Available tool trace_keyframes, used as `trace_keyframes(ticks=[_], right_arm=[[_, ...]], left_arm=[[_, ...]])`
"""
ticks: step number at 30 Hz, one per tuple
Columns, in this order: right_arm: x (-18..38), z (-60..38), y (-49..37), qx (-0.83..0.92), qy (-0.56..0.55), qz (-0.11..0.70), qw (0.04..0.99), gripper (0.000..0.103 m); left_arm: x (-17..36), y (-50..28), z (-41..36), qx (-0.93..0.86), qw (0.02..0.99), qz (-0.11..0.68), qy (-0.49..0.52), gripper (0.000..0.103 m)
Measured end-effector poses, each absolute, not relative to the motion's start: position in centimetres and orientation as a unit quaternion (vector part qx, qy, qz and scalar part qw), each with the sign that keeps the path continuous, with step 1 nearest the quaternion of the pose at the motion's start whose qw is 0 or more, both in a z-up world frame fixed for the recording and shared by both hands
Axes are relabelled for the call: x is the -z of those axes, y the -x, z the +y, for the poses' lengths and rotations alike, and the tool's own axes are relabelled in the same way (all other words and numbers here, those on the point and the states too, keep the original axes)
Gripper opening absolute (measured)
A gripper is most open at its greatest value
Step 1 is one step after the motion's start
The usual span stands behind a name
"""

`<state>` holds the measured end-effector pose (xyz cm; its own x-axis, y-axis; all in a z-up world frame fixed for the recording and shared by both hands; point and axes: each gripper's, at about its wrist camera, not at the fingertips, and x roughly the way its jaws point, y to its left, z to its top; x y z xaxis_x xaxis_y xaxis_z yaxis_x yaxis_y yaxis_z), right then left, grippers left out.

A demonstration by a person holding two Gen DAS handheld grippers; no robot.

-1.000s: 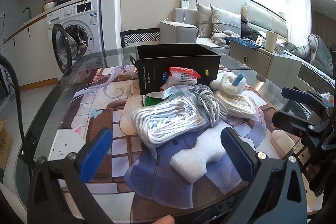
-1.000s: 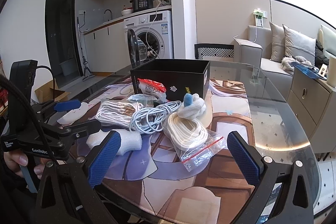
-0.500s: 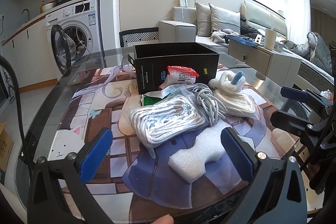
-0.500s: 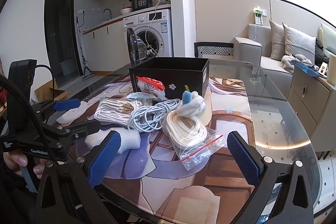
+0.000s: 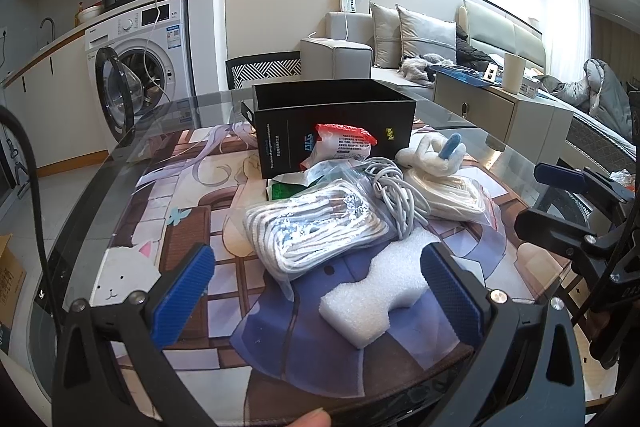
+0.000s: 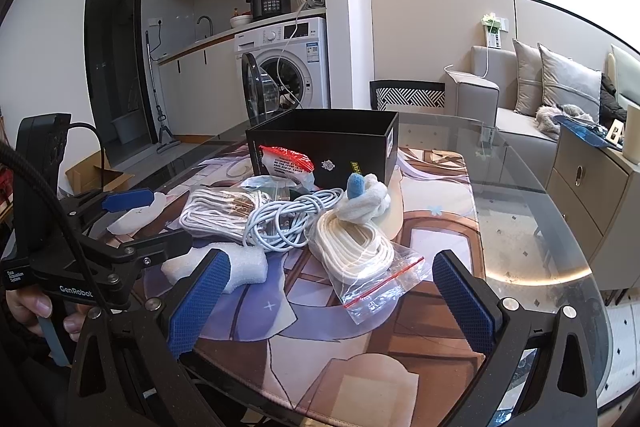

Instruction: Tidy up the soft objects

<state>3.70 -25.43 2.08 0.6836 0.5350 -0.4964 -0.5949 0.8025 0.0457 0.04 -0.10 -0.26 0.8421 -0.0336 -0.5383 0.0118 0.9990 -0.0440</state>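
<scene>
Table (image 5: pixel 120 163) ahead of my grippers has the black box (image 5: pixel 334 123) farthest out, then bagged rope (image 5: pixel 316 227) and white foam block (image 5: pixel 380 297) right between my left gripper (image 5: pixel 318 297) fingers, nothing touching. Both left and right gripper (image 6: pixel 330 301) are spread wide, holding nothing.

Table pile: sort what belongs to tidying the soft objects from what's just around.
Job: bagged white rope, grey cable, foam block, red-topped packet, white plush, black box.

Around: washing machine, sofa, pressure cooker.
</scene>
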Motion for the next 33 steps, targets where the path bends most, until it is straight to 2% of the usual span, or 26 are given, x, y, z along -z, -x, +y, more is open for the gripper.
trace_keyframes(ticks=[33], right_arm=[[-2.39,-25.79,-3.64,-0.311,0.059,0.253,0.914,0.103]], left_arm=[[0.19,0.36,-0.93,0.035,0.963,0.268,0.008,0.103]])
